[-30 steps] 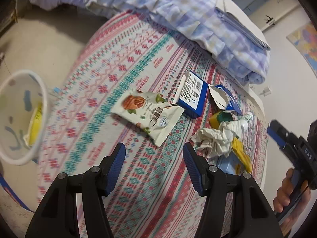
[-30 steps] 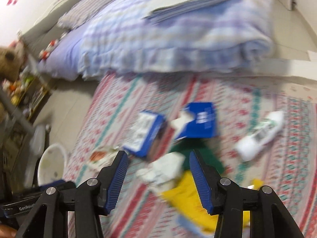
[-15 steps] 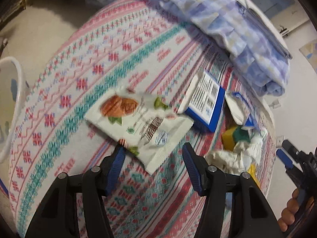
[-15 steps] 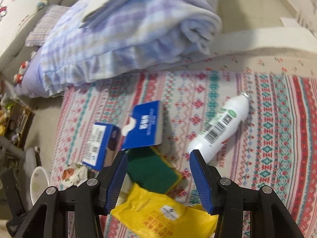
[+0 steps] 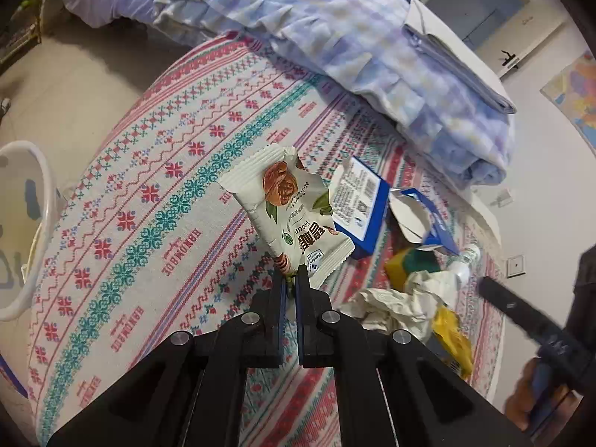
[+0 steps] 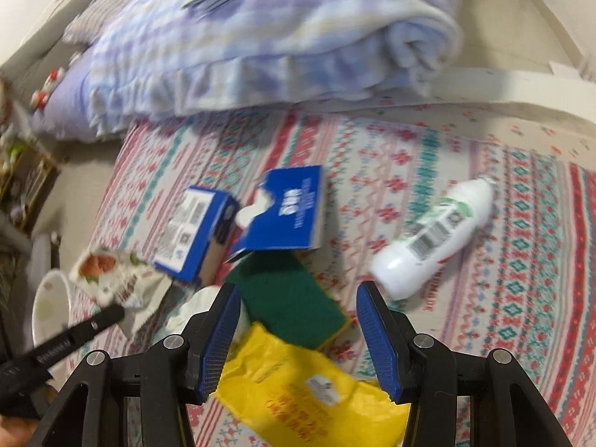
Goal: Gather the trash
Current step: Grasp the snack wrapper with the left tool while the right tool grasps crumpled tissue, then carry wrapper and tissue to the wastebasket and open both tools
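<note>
step: carry wrapper to bin | left gripper: jaws have just been closing, now pinching the white crinkled plastic snack wrapper by its corner above the patterned bedspread | right gripper: open, empty, over the yellow plastic bag | advice: keep the pinch firm, swing slowly to the white round bin at the left

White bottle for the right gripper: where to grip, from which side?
Take the white bottle across its mid-body, at the label, coming from above. It lies on its side, apart from the other trash, so the open right gripper should straddle its width, not its length.
</note>
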Tool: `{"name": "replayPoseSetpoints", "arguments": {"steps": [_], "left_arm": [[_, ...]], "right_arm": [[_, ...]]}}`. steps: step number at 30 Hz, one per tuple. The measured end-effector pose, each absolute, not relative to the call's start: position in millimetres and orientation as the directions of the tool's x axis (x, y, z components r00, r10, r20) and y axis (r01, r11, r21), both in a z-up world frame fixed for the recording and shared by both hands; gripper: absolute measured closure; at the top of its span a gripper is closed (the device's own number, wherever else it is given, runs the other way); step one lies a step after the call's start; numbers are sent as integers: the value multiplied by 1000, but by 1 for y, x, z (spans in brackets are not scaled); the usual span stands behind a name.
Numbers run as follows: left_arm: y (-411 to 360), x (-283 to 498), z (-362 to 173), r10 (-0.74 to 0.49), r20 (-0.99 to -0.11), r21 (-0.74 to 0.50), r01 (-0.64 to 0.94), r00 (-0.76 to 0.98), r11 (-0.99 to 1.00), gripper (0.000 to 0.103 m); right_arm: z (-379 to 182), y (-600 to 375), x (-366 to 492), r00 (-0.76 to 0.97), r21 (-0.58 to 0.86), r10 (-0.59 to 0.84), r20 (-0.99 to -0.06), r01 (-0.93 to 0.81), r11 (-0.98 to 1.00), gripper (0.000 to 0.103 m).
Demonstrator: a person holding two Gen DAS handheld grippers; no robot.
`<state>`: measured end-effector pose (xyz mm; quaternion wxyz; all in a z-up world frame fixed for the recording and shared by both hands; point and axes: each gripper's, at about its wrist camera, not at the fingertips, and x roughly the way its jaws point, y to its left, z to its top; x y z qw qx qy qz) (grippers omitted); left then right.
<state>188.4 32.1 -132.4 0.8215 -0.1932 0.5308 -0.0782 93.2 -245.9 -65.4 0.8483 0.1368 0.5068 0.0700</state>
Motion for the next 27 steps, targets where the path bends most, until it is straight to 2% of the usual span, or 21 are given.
{"name": "replayPoseSetpoints", "arguments": {"steps": [7, 10, 14, 16, 17, 21, 27], "left_arm": [[41, 174, -120, -343, -836, -410, -73, 429, 909, 99], [44, 169, -117, -334, -835, -400, -67, 437, 914, 99], [51, 166, -117, -331, -838, -397, -71, 434, 915, 99], [56, 165, -117, -336, -839, -404, -75, 429, 912, 99], [58, 164, -117, -340, -838, -408, -77, 428, 910, 99], [68, 162, -111, -347, -831, -417, -74, 436, 906, 99], [88, 158, -101, -356, -815, -436, -78, 458, 897, 99]], "right_arm": [[-73, -200, 94, 451, 285, 308, -838, -119, 951, 46], [-78, -185, 96, 449, 248, 287, -846, -145, 958, 37], [-91, -167, 98, 433, 188, 247, -867, -173, 967, 37], [-96, -160, 98, 426, 158, 228, -876, -192, 969, 62], [-97, -156, 97, 424, 142, 220, -878, -208, 968, 81], [-81, -150, 89, 483, 134, 241, -842, -246, 960, 85], [-56, -157, 80, 568, 199, 302, -766, -237, 951, 86]]}}
